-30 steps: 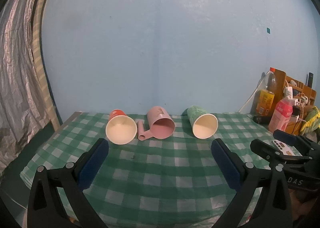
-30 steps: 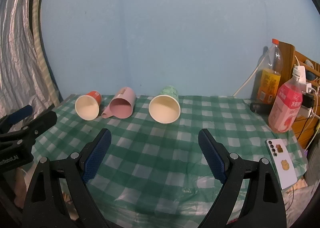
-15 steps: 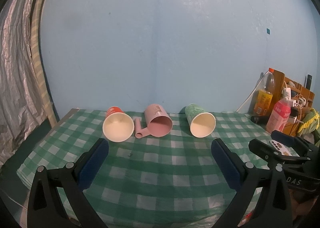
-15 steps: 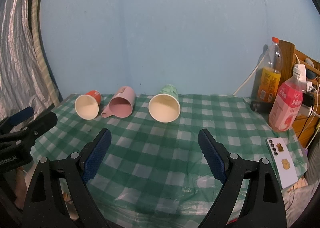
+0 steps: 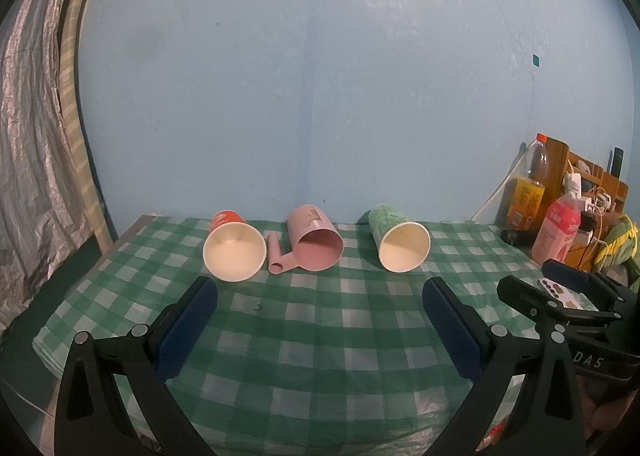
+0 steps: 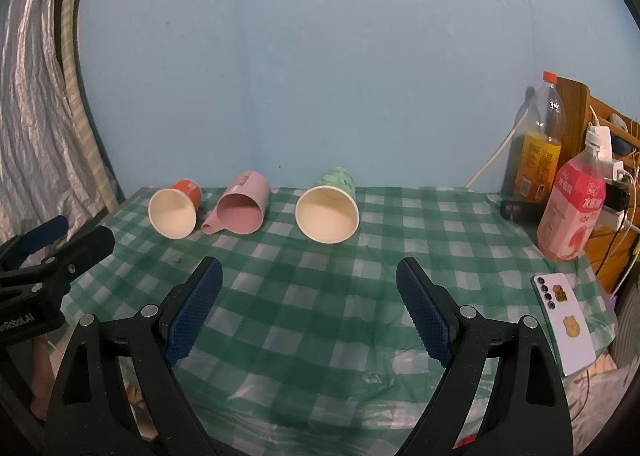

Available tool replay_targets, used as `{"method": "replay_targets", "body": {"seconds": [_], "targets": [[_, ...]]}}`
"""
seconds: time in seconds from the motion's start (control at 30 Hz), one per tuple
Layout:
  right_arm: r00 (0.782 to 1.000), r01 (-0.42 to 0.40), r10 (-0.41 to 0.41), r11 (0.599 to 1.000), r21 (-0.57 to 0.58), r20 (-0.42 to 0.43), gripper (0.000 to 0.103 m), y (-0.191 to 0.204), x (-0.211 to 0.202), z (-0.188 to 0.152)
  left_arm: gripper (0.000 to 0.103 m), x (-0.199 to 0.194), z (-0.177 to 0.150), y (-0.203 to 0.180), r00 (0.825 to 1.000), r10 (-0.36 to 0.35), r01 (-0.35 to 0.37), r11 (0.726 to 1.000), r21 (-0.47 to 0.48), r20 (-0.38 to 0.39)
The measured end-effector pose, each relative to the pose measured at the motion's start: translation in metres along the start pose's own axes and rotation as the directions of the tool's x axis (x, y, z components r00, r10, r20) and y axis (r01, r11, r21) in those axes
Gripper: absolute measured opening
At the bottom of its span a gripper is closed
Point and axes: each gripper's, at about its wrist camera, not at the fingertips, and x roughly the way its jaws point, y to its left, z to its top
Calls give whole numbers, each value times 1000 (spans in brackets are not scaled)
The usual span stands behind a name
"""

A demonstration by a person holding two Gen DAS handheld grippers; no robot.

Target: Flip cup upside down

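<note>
Three cups lie on their sides near the back of a green checked tablecloth (image 5: 320, 336), mouths toward me: a red paper cup (image 5: 234, 252) on the left, a pink handled mug (image 5: 316, 244) in the middle, a green paper cup (image 5: 400, 244) on the right. They also show in the right wrist view as the red cup (image 6: 174, 208), the mug (image 6: 242, 208) and the green cup (image 6: 330, 212). My left gripper (image 5: 320, 320) is open and empty, well short of the cups. My right gripper (image 6: 310, 304) is open and empty, in front of the green cup.
At the right edge stand an orange drink bottle (image 6: 538, 152), a pink drink bottle (image 6: 572, 208) and a wooden rack with cables (image 5: 588, 192). A white phone (image 6: 564, 328) lies at the table's front right. A blue wall is behind; a silver curtain (image 5: 28, 136) hangs left.
The left gripper has drawn back and risen a little, so the cups look smaller and farther. The right gripper has barely moved. Both stay open.
</note>
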Motion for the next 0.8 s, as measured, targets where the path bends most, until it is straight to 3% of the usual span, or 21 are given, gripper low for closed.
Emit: {"method": "replay_targets", "body": {"seconds": [0.8], "targets": [[1000, 5, -5, 1000, 7, -4, 88, -2, -1, -2, 103, 2, -1, -2, 1000, 1, -1, 1000, 2, -12]]}}
